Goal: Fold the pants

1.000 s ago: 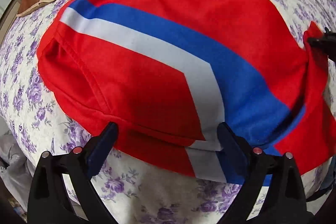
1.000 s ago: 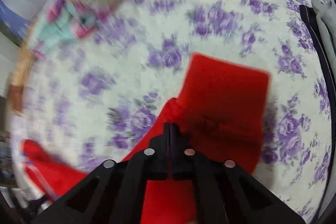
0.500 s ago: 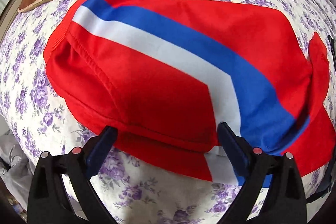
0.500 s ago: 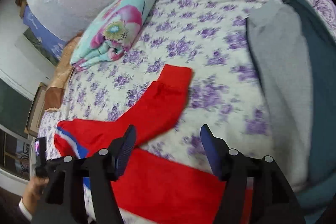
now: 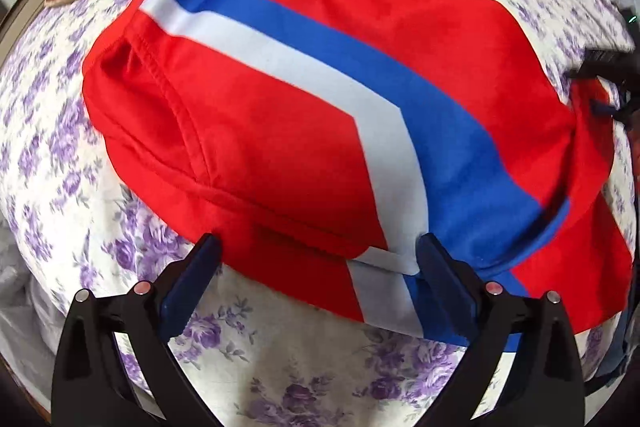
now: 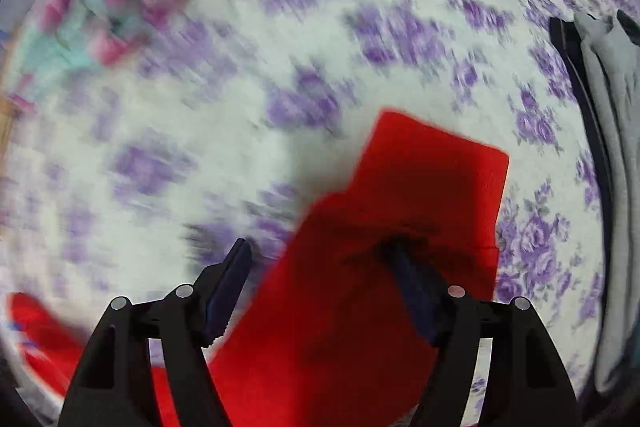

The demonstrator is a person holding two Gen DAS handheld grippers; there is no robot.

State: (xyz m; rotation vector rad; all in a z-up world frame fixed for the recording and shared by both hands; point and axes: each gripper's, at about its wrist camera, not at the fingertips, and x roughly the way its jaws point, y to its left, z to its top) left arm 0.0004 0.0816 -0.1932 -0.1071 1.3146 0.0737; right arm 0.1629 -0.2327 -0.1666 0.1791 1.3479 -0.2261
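Pants [image 5: 280,131] flat on bedsheet [image 5: 304,359]; right gripper [image 6: 316,259] jaws just opening, astride leg.

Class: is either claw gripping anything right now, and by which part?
Nothing is held. Both the left claw and right claw stand open over the red fabric pants.

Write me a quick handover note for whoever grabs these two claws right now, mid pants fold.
Left claw: open, holding nothing, poised at the near hem of the red pants with the blue and white stripe.
Right claw: jaws have just been opening; they straddle the red leg end, pads not pressing it.
Pants lie on the floral bedsheet, upper part already doubled over.
Left to do: regrip the leg end, fold it over the body, flatten.
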